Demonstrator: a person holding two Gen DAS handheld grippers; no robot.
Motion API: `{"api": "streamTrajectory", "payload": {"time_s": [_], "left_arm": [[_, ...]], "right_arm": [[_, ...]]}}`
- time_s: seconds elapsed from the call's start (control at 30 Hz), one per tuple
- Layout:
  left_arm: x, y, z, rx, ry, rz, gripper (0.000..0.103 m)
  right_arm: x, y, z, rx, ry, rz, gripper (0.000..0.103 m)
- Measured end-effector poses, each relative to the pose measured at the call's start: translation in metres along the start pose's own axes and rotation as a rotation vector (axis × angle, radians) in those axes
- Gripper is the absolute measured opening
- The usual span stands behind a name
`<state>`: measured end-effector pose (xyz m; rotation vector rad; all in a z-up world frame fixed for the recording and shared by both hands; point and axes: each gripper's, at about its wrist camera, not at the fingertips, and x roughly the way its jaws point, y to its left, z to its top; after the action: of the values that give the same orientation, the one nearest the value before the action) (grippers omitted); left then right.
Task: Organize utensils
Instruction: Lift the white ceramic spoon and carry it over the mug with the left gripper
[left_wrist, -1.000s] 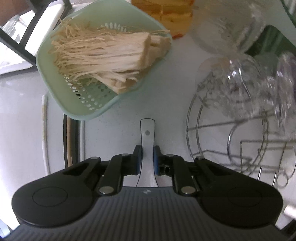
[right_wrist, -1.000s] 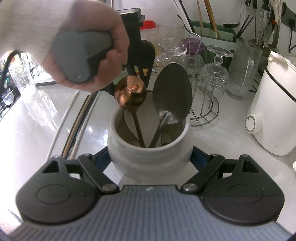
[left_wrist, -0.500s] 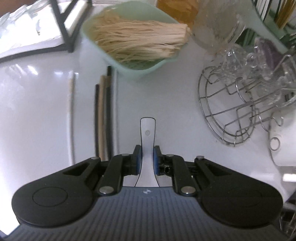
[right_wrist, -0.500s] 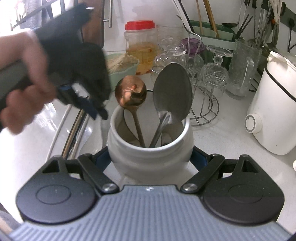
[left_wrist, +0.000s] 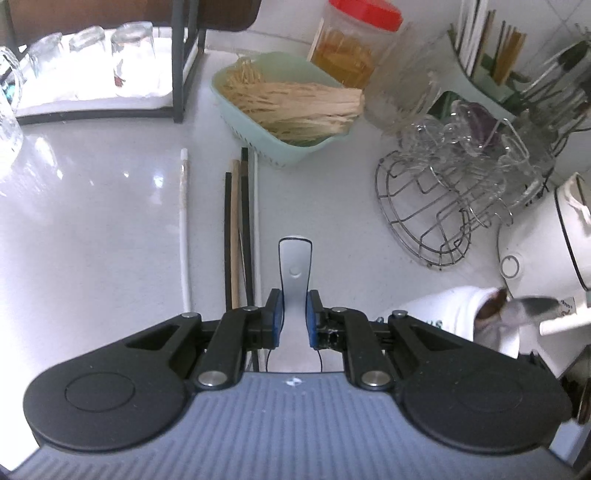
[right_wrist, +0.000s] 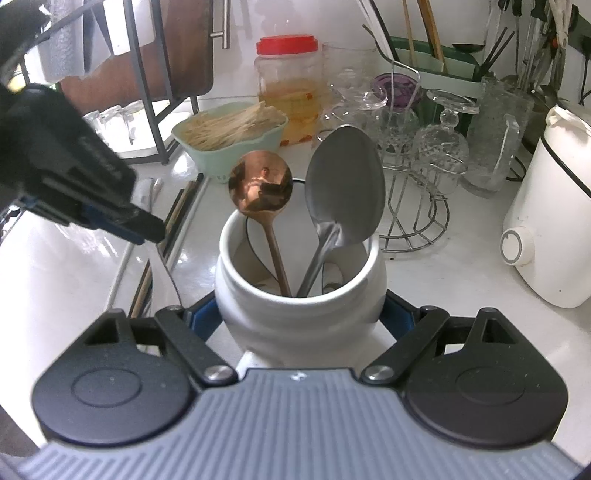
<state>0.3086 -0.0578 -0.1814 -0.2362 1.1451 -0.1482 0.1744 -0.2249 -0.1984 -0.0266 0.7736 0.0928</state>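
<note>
**Item 1: left gripper** (left_wrist: 294, 314). Closed on a flat grey utensil handle (left_wrist: 294, 266). The blue pads press both edges of the handle, which sticks out forward beyond the fingertips along the gripper's own line. The working end is hidden under the gripper body, so the kind of utensil cannot be told. Pointing steeply down over the countertop (left_wrist: 110, 221).

**Item 2: right gripper** (right_wrist: 303, 317). Clamped around the body of the white ceramic crock (right_wrist: 301, 314), a pad on each side, holding it upright on the countertop.

**Item 3: crock contents.** 2 utensils standing bowl-up: copper spoon (right_wrist: 260, 186) leaning left, large steel spoon (right_wrist: 345, 192) leaning right. Free mouth space shows to the left and at the back.

**Item 4: loose chopsticks** (left_wrist: 238, 236). Lying on the countertop, not yet sorted, long axis running toward the mint basket (left_wrist: 284, 147); 1 white stick (left_wrist: 184, 229) lies apart on their left.

**Key relation.** In the left wrist view the crock sits low at the right, beside and below the left gripper. The held utensil's long axis is tilted, so it likely needs swinging right and turning nearer upright to drop into the mouth. The left hand is the one carrying; the right only steadies.
</note>
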Motion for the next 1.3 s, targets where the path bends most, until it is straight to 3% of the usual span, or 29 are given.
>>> {"api": "streamTrajectory", "payload": {"time_s": [0.53,1.03,1.3], "left_arm": [[-0.041,0.021,-0.016,0.101,-0.063,-0.056,0.016],[-0.082,0.012,-0.016,0.165,-0.109,-0.142,0.016],[-0.117,-0.005,-0.008,0.192,-0.173,-0.203,0.016]], "right_arm": [[0.004,0.028,-0.001,-0.008,-0.020,-0.001,0.091],[0.003,0.036,-0.006,0.005,-0.038,-0.025,0.091],[0.003,0.038,-0.007,0.000,-0.042,-0.036,0.091]]}}
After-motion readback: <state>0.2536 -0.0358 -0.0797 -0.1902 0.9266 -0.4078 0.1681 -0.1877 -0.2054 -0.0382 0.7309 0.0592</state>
